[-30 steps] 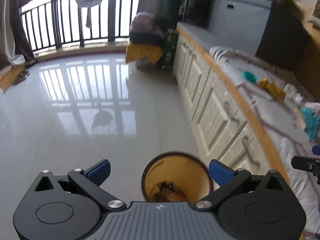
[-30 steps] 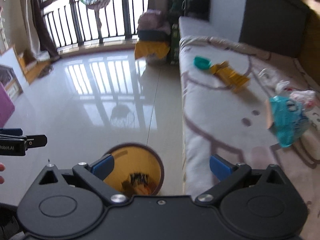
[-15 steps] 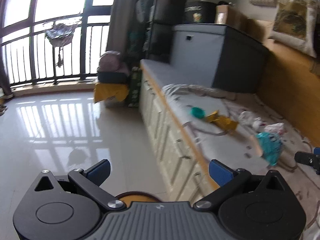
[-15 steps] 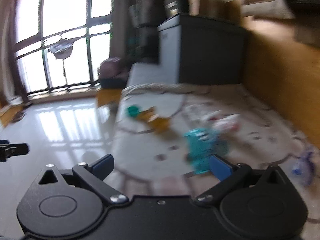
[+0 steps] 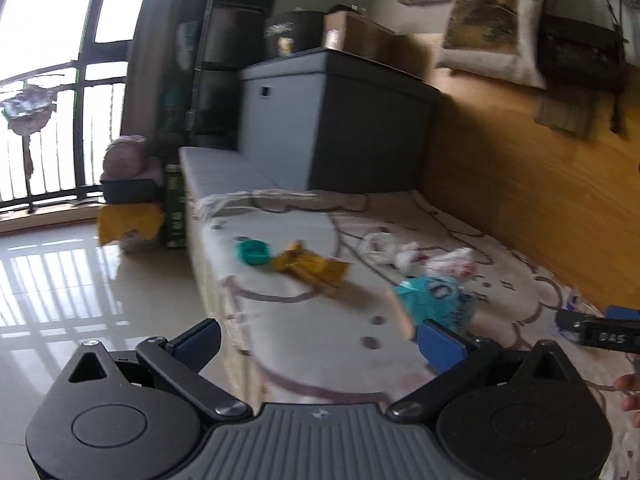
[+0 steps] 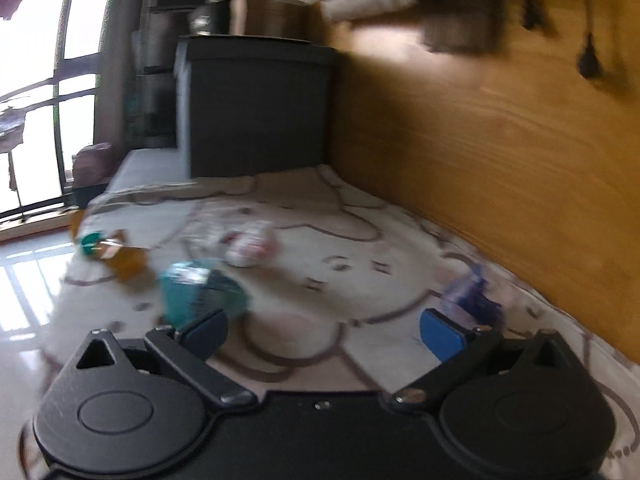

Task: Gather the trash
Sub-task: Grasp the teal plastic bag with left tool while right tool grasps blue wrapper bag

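Observation:
Trash lies scattered on a patterned blanket [image 5: 304, 312] over a bench. A teal lid [image 5: 253, 251], a yellow wrapper [image 5: 314, 267], white crumpled plastic [image 5: 386, 250], a red-and-white wrapper [image 5: 452, 264] and a teal packet [image 5: 434, 300] show in the left wrist view. My left gripper [image 5: 318, 340] is open and empty, short of the teal packet. My right gripper [image 6: 324, 332] is open and empty above the blanket [image 6: 340, 240], with the teal packet [image 6: 200, 292] by its left finger and a purple wrapper [image 6: 472, 296] by its right finger. The red-and-white wrapper [image 6: 250, 246] lies further on.
A wooden wall panel [image 6: 500, 140] borders the bench on the right. A dark grey box [image 5: 332, 120] stands at the bench's far end. Glossy tiled floor [image 5: 80, 280] runs left toward a balcony railing [image 5: 48, 140]. The right gripper's tip [image 5: 600, 332] and fingers of a hand [image 5: 632, 392] show at right.
Both grippers have swung up and to the right, away from the orange bin on the floor and over the bench. The bin has left both views; the trash is now close ahead.

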`<state>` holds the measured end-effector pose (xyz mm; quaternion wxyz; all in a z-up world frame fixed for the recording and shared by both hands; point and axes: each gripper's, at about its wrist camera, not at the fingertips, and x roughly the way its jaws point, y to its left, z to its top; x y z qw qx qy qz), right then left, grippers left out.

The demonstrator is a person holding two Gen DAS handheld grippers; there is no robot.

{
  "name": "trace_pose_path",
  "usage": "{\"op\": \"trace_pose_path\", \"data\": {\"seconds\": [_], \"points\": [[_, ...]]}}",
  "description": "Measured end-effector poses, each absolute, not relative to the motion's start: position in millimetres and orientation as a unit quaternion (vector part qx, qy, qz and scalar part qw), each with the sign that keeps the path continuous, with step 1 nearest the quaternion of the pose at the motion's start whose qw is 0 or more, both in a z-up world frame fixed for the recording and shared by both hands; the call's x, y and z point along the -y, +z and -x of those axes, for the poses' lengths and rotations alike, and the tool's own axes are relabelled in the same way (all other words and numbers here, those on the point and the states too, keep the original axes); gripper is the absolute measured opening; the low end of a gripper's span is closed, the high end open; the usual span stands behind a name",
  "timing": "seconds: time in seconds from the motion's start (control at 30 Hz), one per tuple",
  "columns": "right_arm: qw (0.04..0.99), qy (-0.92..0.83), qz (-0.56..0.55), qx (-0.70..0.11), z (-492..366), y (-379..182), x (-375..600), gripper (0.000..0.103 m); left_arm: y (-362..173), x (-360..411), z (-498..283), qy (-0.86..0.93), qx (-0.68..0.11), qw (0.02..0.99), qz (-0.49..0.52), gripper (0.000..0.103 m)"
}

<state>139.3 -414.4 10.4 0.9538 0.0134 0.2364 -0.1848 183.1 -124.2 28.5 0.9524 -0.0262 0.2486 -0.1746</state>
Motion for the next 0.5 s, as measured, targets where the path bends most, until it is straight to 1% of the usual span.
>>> {"op": "trace_pose_path", "data": {"seconds": [0.33, 0.5], "points": [[0.942, -0.242, 0.009, -0.233, -161.9, -14.0, 447.6, 0.103, 0.8, 188.7, -210.0, -0.248, -0.25, 0.935, 0.03, 0.103], [0.941, -0.254, 0.018, -0.222, -169.6, -24.7, 474.0, 0.103, -12.5, 224.9, -222.4, -0.264, -0.246, 0.933, 0.008, 0.103]]}}
